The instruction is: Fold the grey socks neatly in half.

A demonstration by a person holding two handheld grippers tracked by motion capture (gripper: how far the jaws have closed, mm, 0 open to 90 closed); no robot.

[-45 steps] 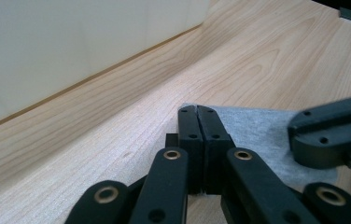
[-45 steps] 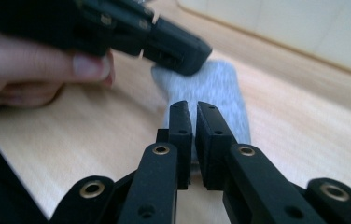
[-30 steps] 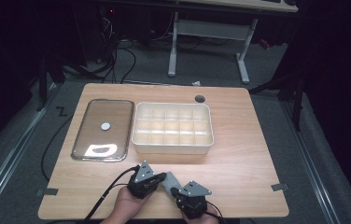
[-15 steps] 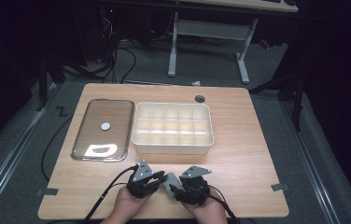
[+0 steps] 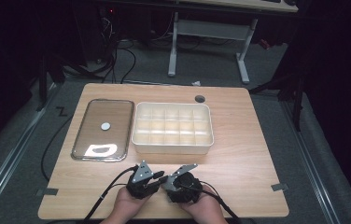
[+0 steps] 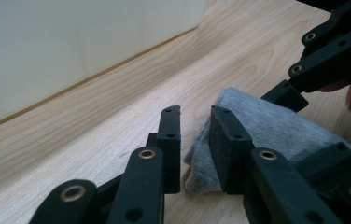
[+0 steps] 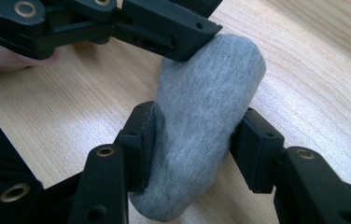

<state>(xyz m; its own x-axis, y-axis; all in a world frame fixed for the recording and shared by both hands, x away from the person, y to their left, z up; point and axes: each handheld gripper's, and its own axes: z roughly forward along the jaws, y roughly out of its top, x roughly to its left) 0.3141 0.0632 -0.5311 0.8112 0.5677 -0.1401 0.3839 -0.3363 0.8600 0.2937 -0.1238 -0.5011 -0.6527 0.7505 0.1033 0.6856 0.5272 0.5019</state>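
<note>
Sock (image 7: 201, 126), grey and rolled, lies on the worktop (image 5: 239, 158) at the lower middle of the high view, between the two hand-held grippers. The right hand-held gripper (image 7: 193, 135) has one jaw on each side of it, and both pads press into the knit; its jaws have just been closing on the sock. The left hand-held gripper (image 6: 195, 144) stands just beside the sock's end with its jaws a little apart; they have just been opening, one pad touches the cloth, and nothing is pinched between them.

Judging from this, the step in hand is a handover: the right hand takes the sock as the left lets go. The next move likely calls for a firm pinch, a lift clear of the left jaws, and a carry up the frame to the white bin (image 5: 172, 128) of small compartments, all bare. Left of it lies a clear lid (image 5: 102, 129). No brand or writing can be read anywhere.
</note>
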